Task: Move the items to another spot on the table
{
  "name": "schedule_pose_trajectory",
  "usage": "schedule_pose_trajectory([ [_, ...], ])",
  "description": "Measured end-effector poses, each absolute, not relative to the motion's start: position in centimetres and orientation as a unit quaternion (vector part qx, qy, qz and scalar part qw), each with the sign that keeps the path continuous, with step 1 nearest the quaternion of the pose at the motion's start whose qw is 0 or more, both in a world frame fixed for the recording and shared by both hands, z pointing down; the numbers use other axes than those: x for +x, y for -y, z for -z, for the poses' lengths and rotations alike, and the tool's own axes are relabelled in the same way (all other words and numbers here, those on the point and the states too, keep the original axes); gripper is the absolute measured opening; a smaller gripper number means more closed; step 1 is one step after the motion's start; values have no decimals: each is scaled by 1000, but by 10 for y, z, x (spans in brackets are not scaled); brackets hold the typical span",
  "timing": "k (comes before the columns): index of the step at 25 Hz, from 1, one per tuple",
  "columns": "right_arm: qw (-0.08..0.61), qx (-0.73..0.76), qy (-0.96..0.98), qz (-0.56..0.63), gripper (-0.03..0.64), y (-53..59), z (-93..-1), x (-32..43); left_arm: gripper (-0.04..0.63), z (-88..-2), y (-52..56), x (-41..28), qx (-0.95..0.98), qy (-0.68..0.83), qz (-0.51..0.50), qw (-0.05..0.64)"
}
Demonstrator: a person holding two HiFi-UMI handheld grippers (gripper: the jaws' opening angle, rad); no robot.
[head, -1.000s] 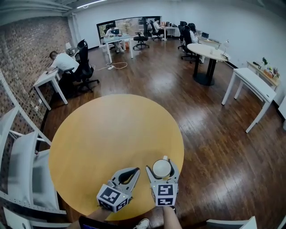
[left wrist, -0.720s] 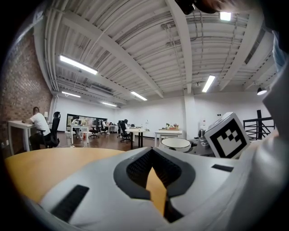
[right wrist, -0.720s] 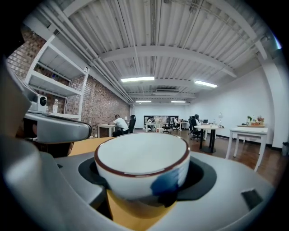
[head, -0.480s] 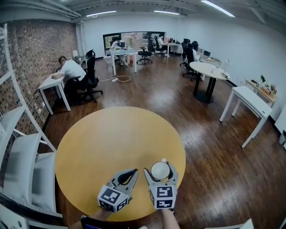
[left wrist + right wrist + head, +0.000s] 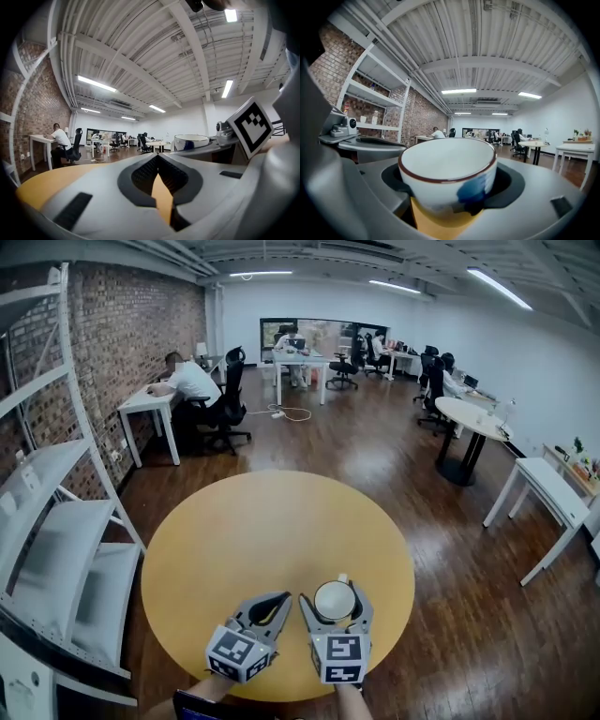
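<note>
Cup [image 5: 334,598], upright with its mouth up, shows low and right of centre in the head view, over the round table's [image 5: 244,531] lower edge. Its small handle points toward the top of the frame. The right gripper [image 5: 335,602] clasps it on both sides. Just left of it, the left gripper [image 5: 284,597] has its jaws pressed together, with nothing between them. A white shelf rack [image 5: 56,531] stands at the far left.

Nothing here reads as words, numbers or brands (the cubes [image 5: 234,653] on the left gripper [image 5: 284,597] and right gripper [image 5: 336,595] bear only black-and-white square patterns).
</note>
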State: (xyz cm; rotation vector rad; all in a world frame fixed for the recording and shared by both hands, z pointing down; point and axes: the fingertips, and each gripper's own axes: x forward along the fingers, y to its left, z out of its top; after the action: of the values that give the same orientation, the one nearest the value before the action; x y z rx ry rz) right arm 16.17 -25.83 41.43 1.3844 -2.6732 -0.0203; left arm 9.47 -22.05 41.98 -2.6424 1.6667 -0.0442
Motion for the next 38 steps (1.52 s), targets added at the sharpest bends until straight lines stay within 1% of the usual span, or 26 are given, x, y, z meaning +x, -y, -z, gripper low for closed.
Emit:
schedule_pose_trajectory([
  [8,61,396,916,17,407,243,-403,121,6,-409,197,60,-805,-593,17,9],
  [19,64,323,944,24,407,226,-402,42,6,-411,166,-14,-752,-659,15,6],
  [28,70,309,948,28,407,211,-402,-32,6,-413,152,-85,-744,-668,13,-7],
  [38,64,302,951,35,408,207,-410,-131,6,-422,147,-182,-739,-673,14,-18],
])
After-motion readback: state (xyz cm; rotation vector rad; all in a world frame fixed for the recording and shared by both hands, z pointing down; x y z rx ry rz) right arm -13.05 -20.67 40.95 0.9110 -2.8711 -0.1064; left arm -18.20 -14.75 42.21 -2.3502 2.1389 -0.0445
